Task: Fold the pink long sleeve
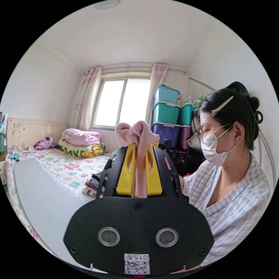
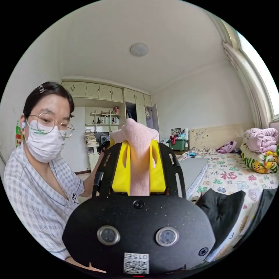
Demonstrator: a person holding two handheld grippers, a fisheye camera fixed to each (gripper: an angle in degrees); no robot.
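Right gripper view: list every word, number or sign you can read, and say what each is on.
"福": red print on the bedsheet.
Other red and green characters on the bedsheet: too blurred to read.
Green letters on the folded quilt: cut by folds, unreadable.
Sticker on the black housing: too small to read.
Wall poster: blurred.

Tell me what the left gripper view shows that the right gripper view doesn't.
Left gripper view: the left hand-held gripper shut on pink fabric, a curtained window and stacked storage bins.

Right gripper view: the right hand-held gripper shut on the pink garment, wall cupboards, bookshelves, a ceiling light and dark clothing.

Both: the person, the patterned bed, the grey board and folded quilts.
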